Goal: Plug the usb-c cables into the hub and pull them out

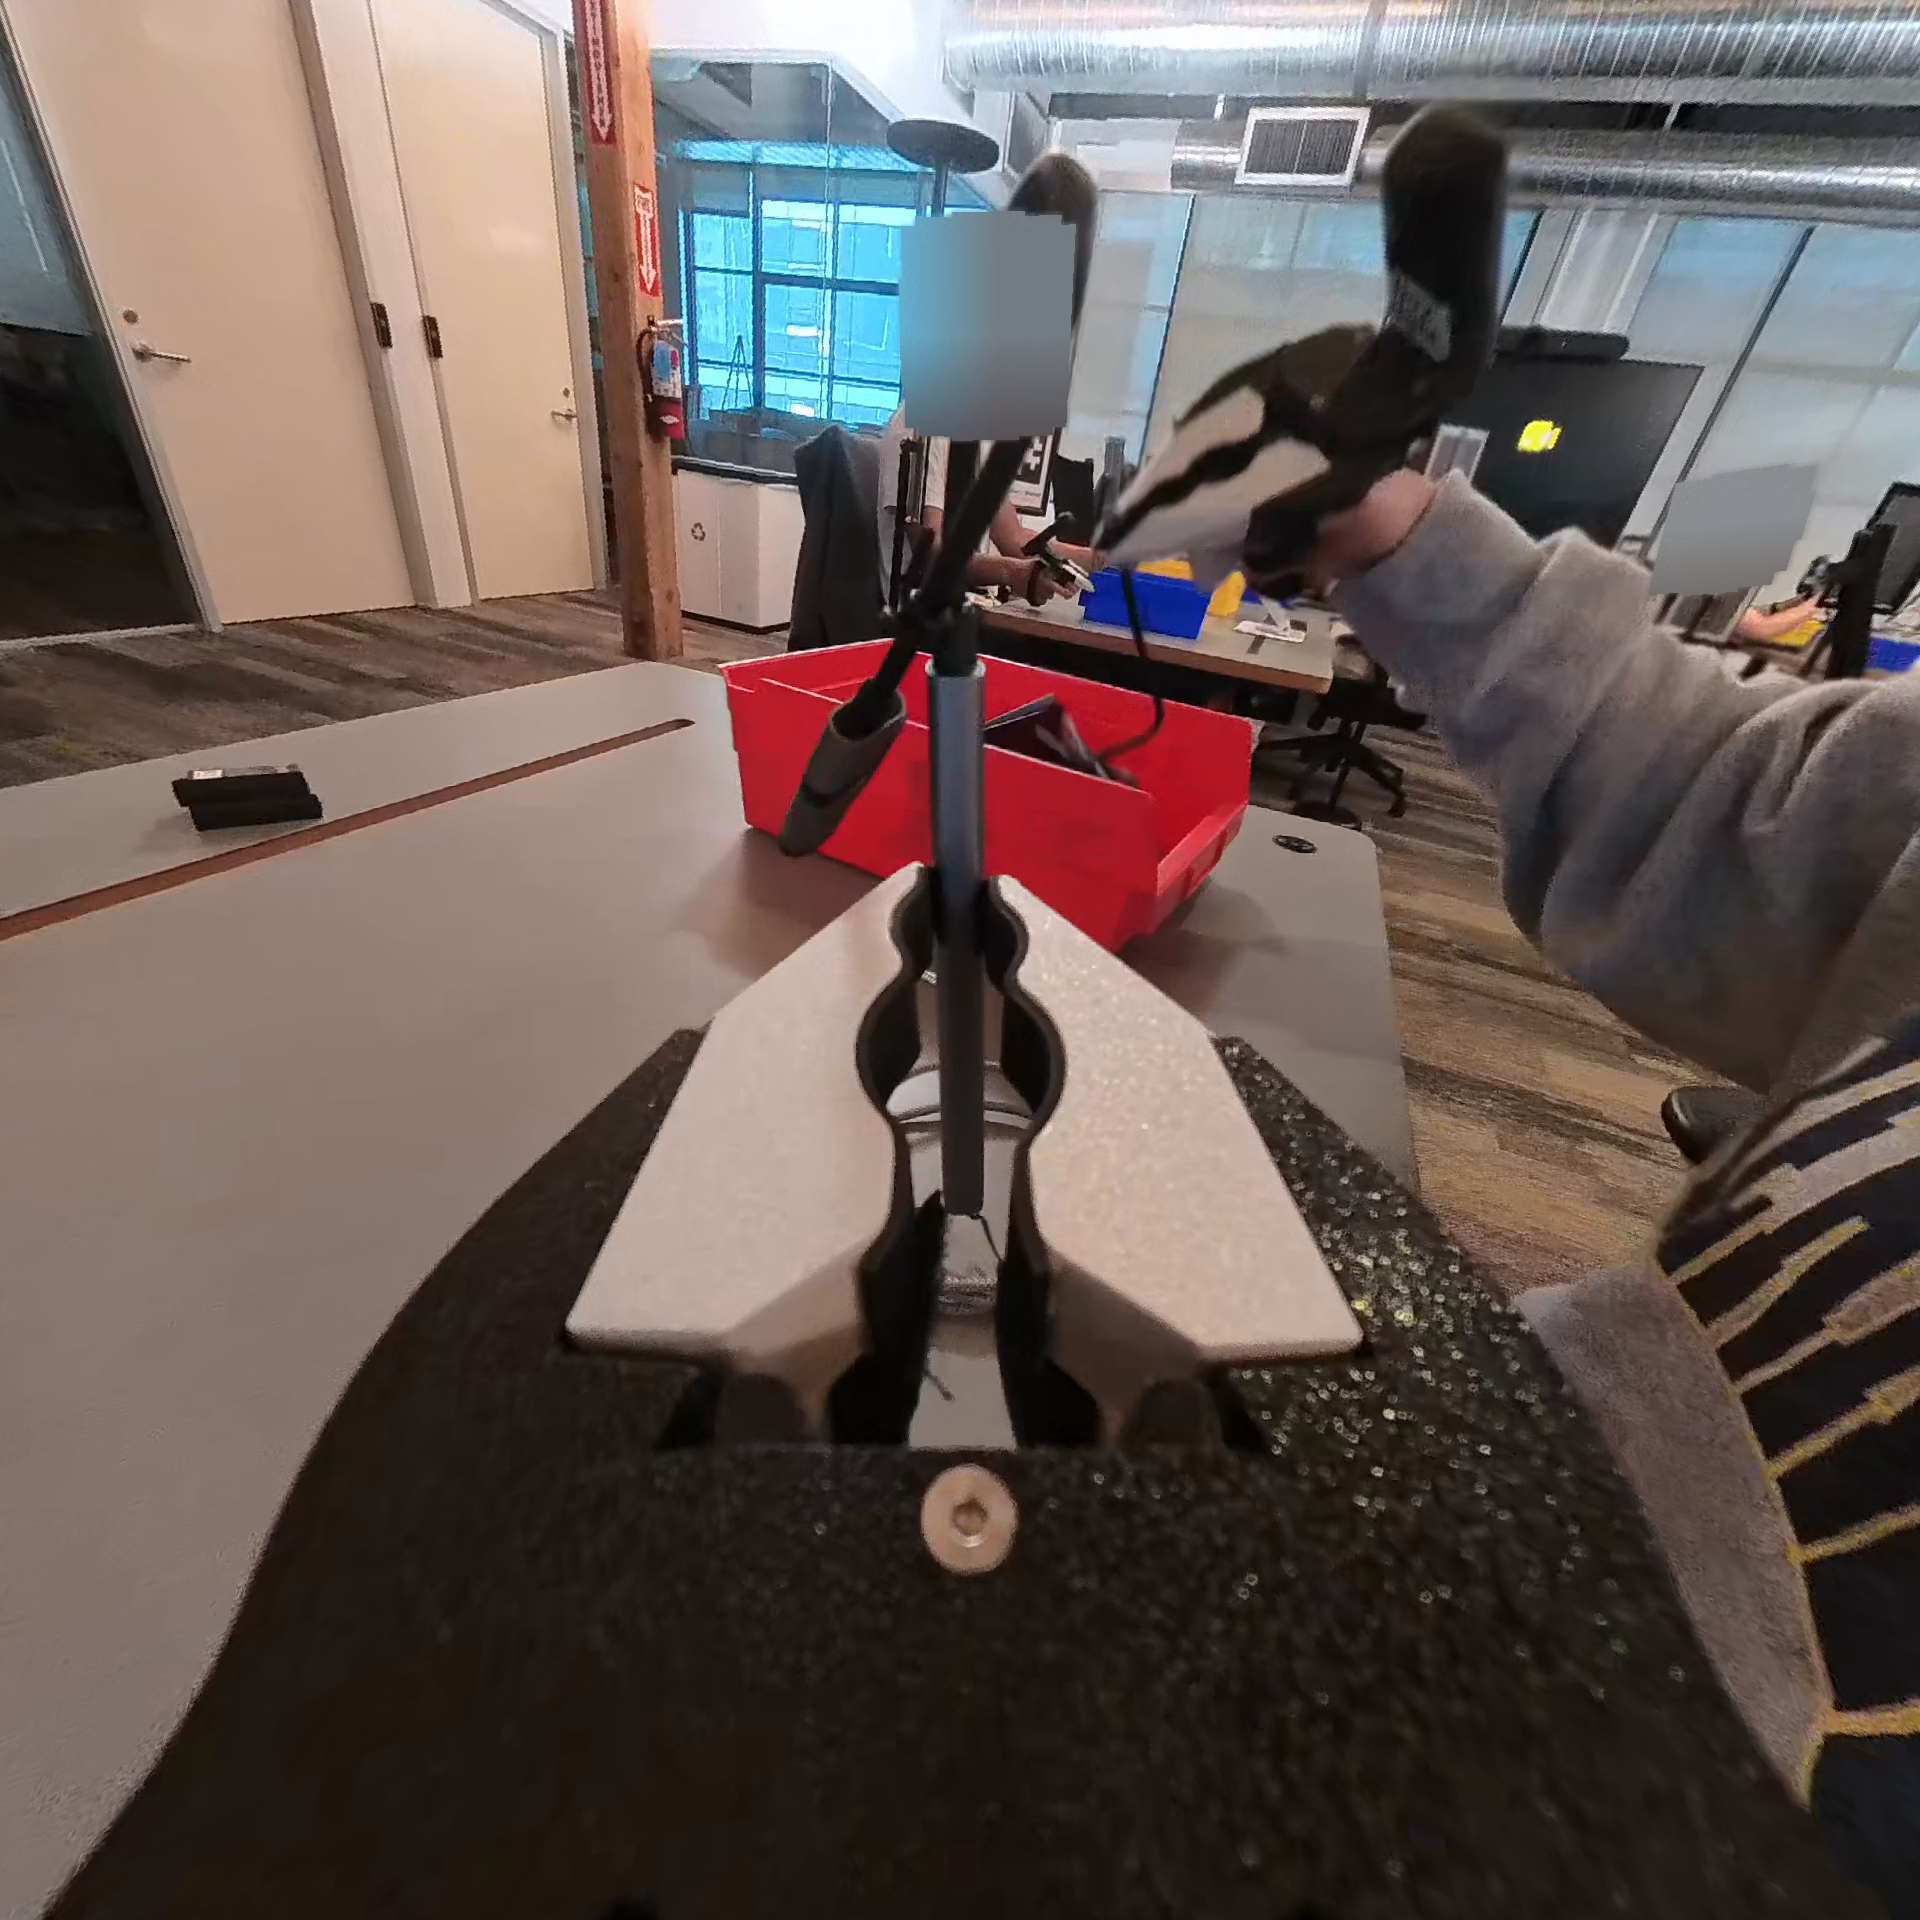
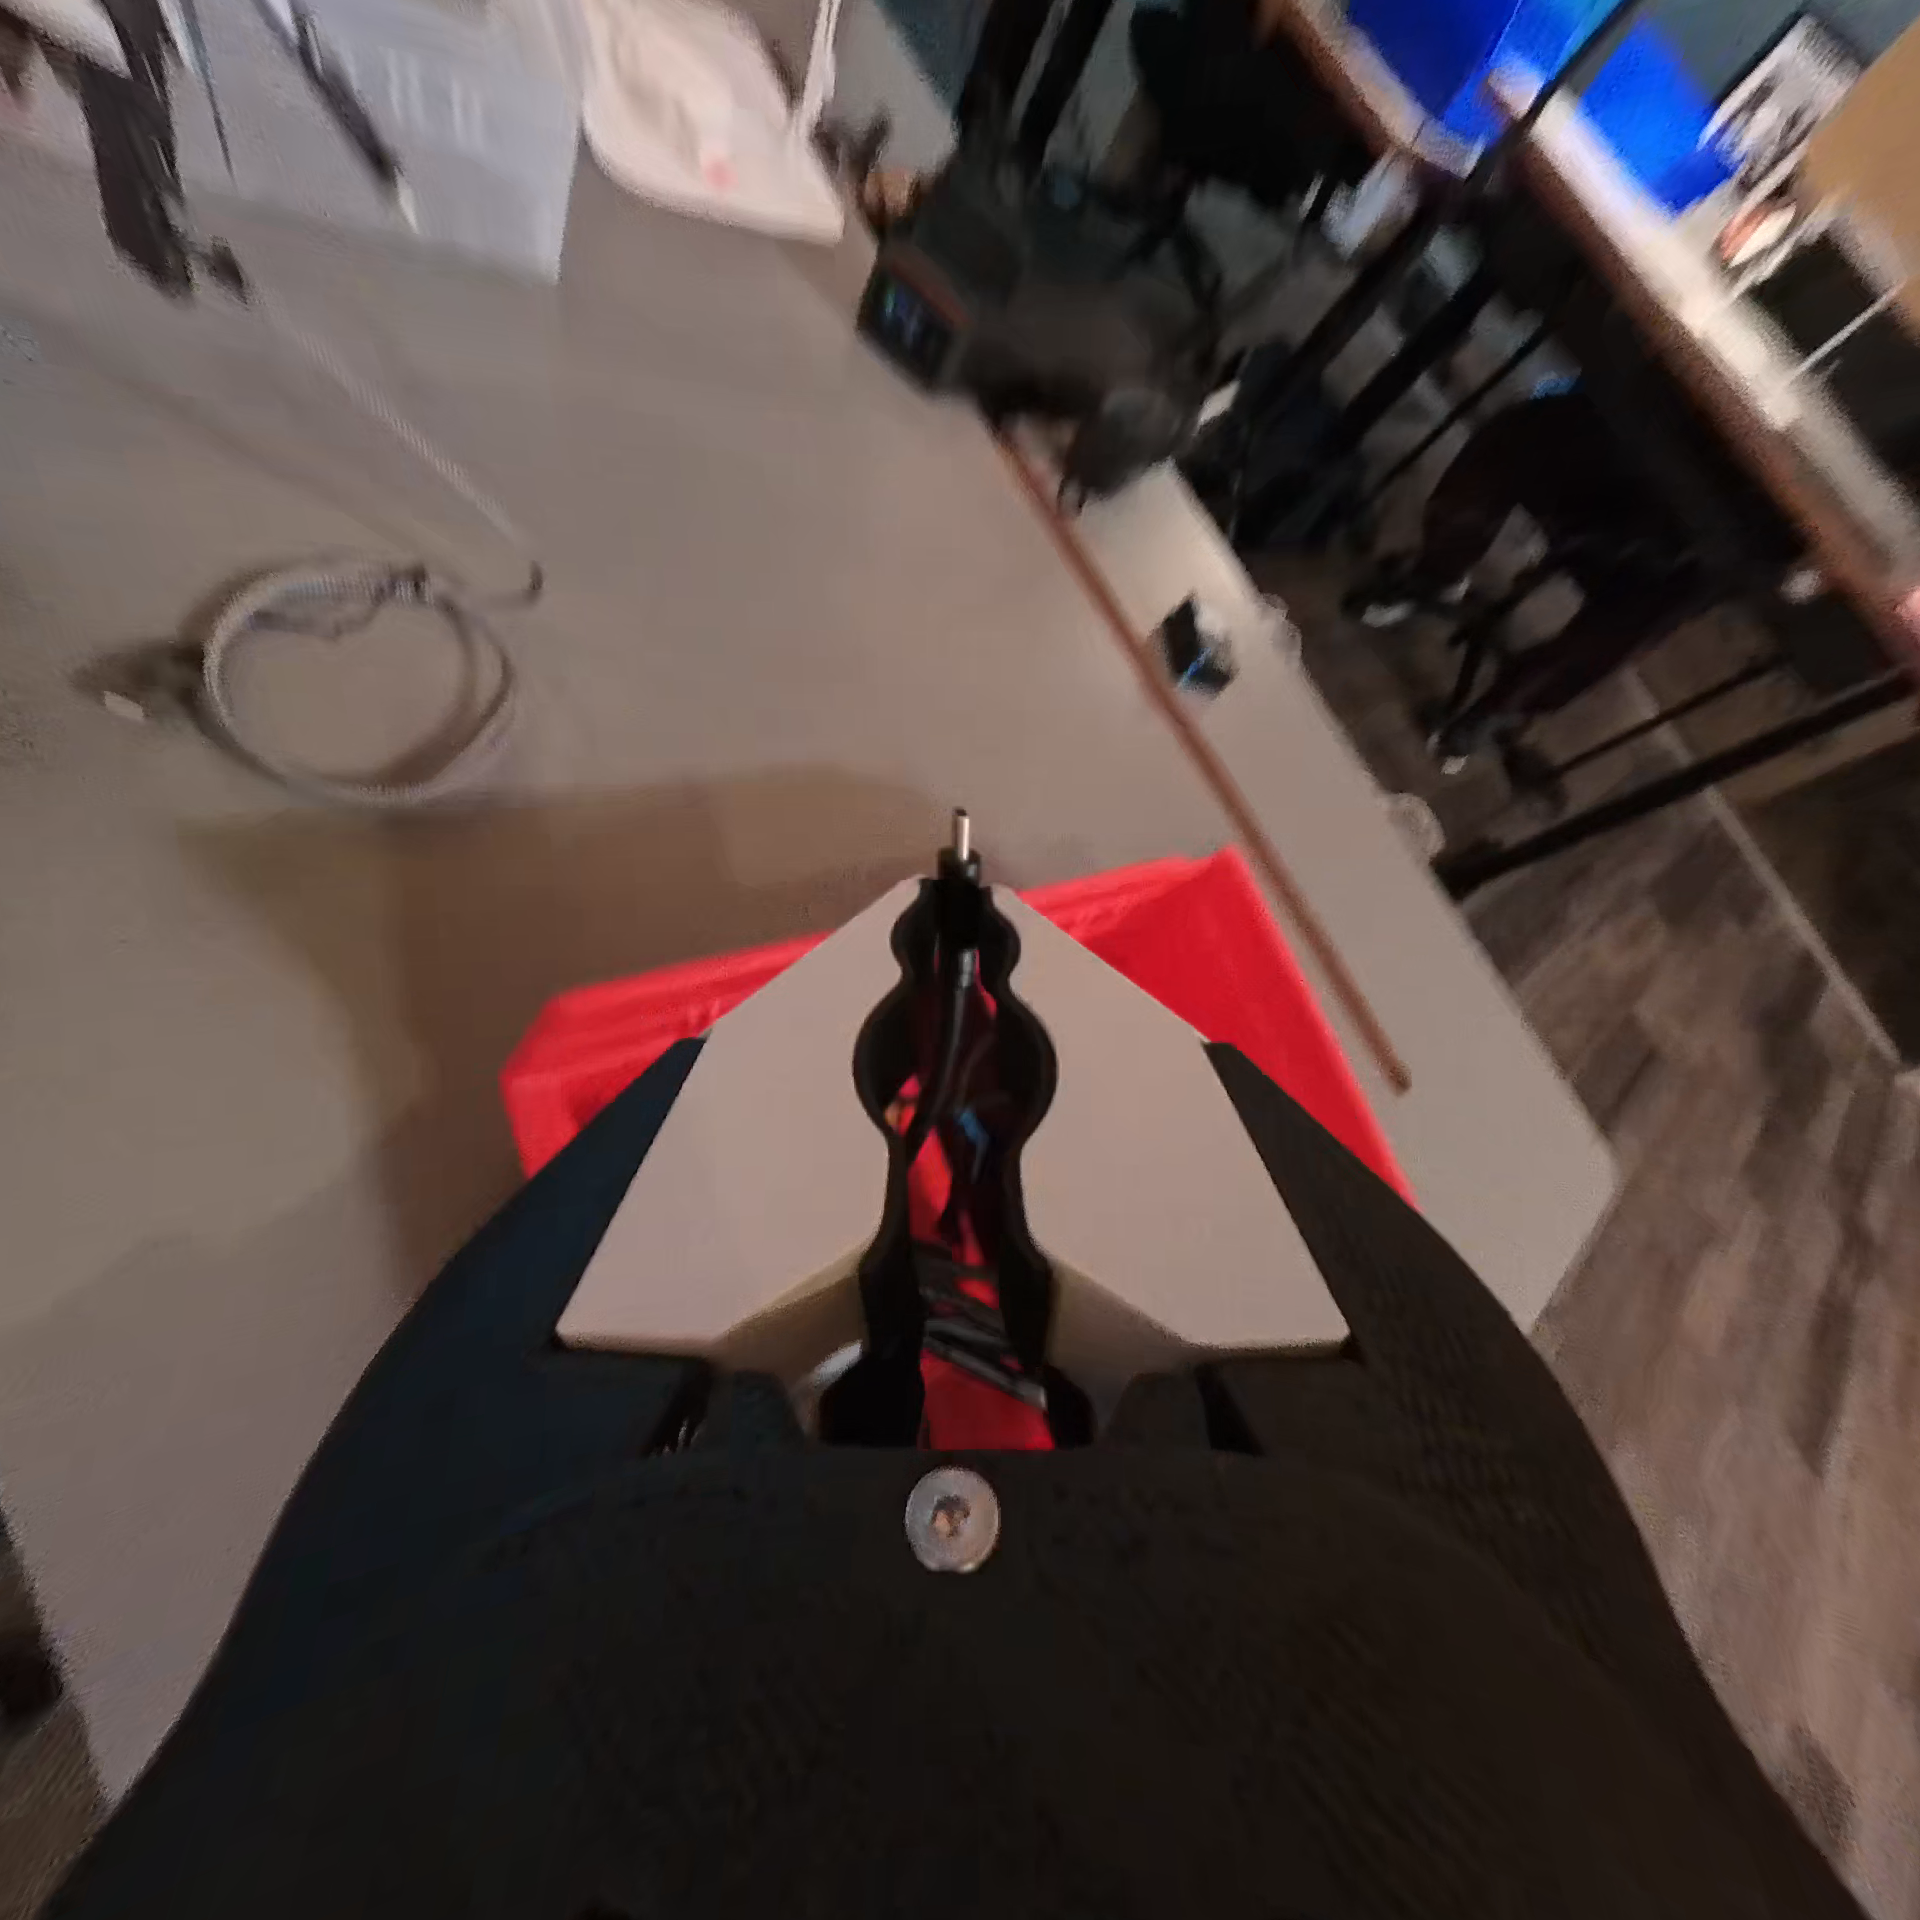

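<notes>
My left gripper is shut on a slim grey-blue hub, seen edge-on and held upright above the table. Black cables leave the hub's far end, and a dark plug hangs beside it on the left. My right gripper is shut on a black usb-c cable; its plug sticks out past the fingertips with the metal tip free. In the left wrist view the right gripper is up and to the right of the hub, apart from it, held by a hand in a grey sleeve.
A red bin with cables stands on the grey table behind the hub, and lies under the right gripper. A coiled white cable lies on the table. A black block sits far left. The table's edge and floor are to the right. The left gripper's tips are roughly 30 cm from the right gripper's.
</notes>
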Tool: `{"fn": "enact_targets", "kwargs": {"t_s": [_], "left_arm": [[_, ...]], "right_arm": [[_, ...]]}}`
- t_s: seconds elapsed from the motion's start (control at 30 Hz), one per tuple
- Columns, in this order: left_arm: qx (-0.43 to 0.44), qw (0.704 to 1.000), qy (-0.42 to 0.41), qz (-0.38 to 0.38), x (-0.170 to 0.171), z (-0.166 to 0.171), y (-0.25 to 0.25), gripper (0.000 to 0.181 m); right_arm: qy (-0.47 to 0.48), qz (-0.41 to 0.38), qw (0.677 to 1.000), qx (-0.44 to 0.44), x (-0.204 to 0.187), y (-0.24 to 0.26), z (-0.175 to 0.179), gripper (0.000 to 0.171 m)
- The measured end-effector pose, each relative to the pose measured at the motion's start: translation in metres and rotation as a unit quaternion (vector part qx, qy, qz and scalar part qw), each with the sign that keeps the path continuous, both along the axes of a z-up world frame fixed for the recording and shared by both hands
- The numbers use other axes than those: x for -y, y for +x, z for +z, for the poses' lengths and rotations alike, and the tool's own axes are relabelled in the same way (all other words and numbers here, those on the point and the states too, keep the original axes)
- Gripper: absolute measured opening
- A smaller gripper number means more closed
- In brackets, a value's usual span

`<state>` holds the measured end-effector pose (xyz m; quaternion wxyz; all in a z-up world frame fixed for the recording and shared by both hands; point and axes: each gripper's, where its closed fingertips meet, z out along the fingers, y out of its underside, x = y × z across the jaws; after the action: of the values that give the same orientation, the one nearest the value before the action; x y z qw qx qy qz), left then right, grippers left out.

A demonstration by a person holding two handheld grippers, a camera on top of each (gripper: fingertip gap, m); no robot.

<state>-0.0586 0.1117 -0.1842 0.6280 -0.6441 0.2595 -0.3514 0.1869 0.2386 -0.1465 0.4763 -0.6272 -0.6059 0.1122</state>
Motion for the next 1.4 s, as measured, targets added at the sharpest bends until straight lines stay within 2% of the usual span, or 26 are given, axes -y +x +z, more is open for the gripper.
{"fn": "enact_targets", "kwargs": {"t_s": [0.1,0.13,0.2,0.23,0.3,0.37,0.47,0.6,0.67,0.7,0.8,0.9,0.93,1.0,1.07,1.17,1.3,1.37,1.4], "left_arm": [[0.007,1.0,0.001,-0.002,-0.003,0.001,-0.001,0.006],[0.009,1.0,0.0,-0.002,-0.004,0.001,-0.002,0.006],[0.011,1.0,0.007,-0.003,-0.006,0.001,-0.003,0.006],[0.008,1.0,0.021,-0.007,-0.005,0.002,-0.003,0.006],[0.004,0.999,0.033,-0.023,-0.004,0.001,0.001,0.006],[0.002,0.998,0.04,-0.056,0.001,0.001,0.01,0.006],[0.005,0.993,0.044,-0.105,0.009,0.0,0.023,0.006],[-0.005,0.991,0.043,-0.126,0.015,-0.002,0.03,0.007],[-0.01,0.99,0.045,-0.13,0.017,-0.004,0.031,0.006],[-0.007,0.99,0.041,-0.134,0.018,-0.004,0.032,0.006],[-0.003,0.989,0.02,-0.144,0.019,-0.01,0.032,0.007],[-0.077,0.984,-0.04,-0.157,0.018,-0.043,0.036,0.025],[-0.088,0.981,-0.044,-0.167,0.02,-0.048,0.04,0.021],[-0.09,0.985,-0.017,-0.147,0.016,-0.045,0.04,0.014],[-0.073,0.982,-0.009,-0.172,0.025,-0.038,0.042,0.009],[-0.077,0.976,0.01,-0.201,0.038,-0.03,0.053,0.007],[-0.078,0.978,0.052,-0.185,0.039,-0.013,0.065,0.007],[-0.068,0.983,0.076,-0.154,0.036,-0.002,0.056,0.007],[-0.024,0.987,0.089,-0.131,0.035,0.012,0.036,0.007]], "right_arm": [[-0.043,-0.038,0.996,0.066,-0.002,0.011,-0.047,0.011],[-0.033,-0.067,0.994,0.077,-0.008,0.015,-0.05,0.022],[0.018,-0.103,0.994,0.045,-0.008,0.0,-0.032,0.045],[0.032,-0.069,0.997,0.0,0.01,-0.028,-0.02,0.048],[0.008,0.076,0.993,-0.086,0.075,-0.098,-0.011,0.034],[-0.016,0.165,0.983,-0.083,0.116,-0.149,-0.031,0.031],[0.004,0.213,0.977,-0.01,0.128,-0.196,-0.077,0.03],[-0.035,0.26,0.965,-0.006,0.14,-0.223,-0.097,0.02],[-0.069,0.275,0.959,-0.024,0.145,-0.227,-0.095,0.016],[-0.081,0.282,0.956,-0.027,0.146,-0.227,-0.095,0.006],[-0.108,0.292,0.95,-0.027,0.148,-0.225,-0.096,0.005],[-0.116,0.296,0.947,-0.04,0.147,-0.223,-0.092,0.003],[-0.119,0.298,0.946,-0.044,0.148,-0.222,-0.09,0.003],[-0.122,0.298,0.946,-0.05,0.147,-0.221,-0.085,0.004],[-0.128,0.32,0.937,-0.057,0.154,-0.217,-0.078,0.003],[-0.137,0.355,0.924,-0.04,0.165,-0.204,-0.072,0.004],[-0.101,0.358,0.928,-0.014,0.167,-0.192,-0.056,0.004],[-0.061,0.324,0.944,0.023,0.149,-0.178,-0.052,0.004],[-0.031,0.282,0.958,0.031,0.129,-0.166,-0.046,0.003]]}}
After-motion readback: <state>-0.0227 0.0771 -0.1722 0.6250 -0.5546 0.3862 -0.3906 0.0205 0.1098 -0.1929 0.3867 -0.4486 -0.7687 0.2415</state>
